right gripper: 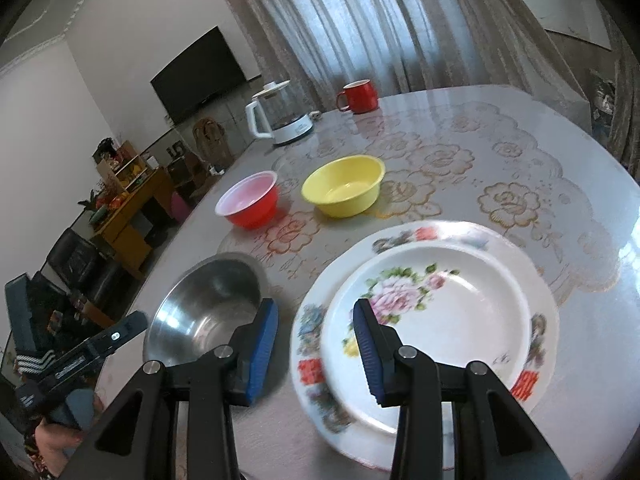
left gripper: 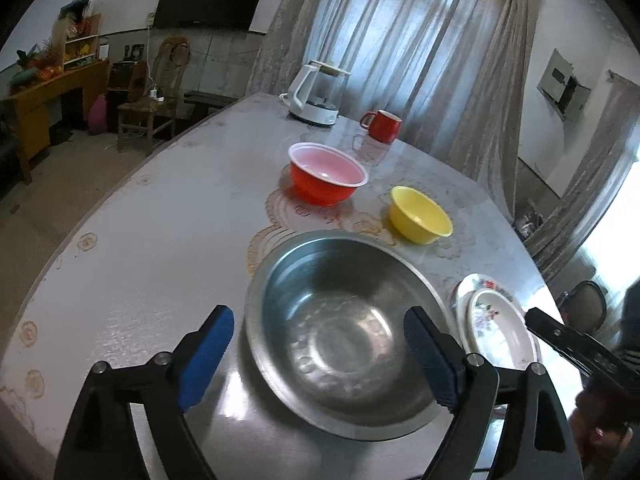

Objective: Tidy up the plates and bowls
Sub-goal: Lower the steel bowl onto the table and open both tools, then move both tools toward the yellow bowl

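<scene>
The left claw [left gripper: 320, 356] hangs wide apart above the steel bowl [left gripper: 340, 332], its right finger hiding part of the rim. The right claw [right gripper: 316, 350] is narrower and holds nothing, poised over the near edge of two stacked floral plates [right gripper: 460, 308], whose lower edge is cut off. Farther along the tabletop [right gripper: 520, 152] stand two plastic bowls, the red bowl [right gripper: 250, 200] and the yellow bowl [right gripper: 344, 186], well apart from one red mug [right gripper: 360, 96] and one kettle [right gripper: 280, 122].

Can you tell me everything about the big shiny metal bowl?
The steel bowl is round, wide and shallow, silvery with a flat rim and a dimpled, reflective bottom. It is empty and sits upright on the table, left of the stacked floral plates. The open left hand-held gripper hovers over its near side, not gripping it.
</scene>
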`<action>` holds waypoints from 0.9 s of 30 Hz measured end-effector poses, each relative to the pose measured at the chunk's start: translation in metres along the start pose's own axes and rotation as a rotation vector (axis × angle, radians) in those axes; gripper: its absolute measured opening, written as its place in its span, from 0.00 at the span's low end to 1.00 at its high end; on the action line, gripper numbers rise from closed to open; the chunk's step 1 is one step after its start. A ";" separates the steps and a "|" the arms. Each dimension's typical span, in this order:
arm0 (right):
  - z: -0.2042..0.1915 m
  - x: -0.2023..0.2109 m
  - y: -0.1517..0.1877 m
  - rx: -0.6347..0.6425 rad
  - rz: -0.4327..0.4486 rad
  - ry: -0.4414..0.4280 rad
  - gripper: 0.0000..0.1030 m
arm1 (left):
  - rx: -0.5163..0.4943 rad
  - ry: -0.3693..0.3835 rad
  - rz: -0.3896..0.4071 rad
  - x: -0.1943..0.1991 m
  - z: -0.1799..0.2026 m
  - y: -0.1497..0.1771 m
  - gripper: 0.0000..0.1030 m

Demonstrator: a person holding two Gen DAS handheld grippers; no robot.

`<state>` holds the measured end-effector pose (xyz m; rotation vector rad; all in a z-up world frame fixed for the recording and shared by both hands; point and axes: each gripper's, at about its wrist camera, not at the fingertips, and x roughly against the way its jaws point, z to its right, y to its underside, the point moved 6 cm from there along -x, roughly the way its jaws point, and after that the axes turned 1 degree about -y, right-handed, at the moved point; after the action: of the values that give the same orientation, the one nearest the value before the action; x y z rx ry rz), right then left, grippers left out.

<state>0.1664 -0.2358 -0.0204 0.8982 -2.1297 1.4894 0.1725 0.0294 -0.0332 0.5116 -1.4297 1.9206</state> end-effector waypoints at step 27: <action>0.095 -0.129 -0.140 -0.082 -0.234 0.111 0.56 | -0.201 0.053 -0.042 -0.034 0.088 -0.054 0.91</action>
<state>0.3609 -0.3201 -0.0410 0.9740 -1.9179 1.2952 0.2275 -0.0542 0.0091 0.3904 -1.5450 1.7221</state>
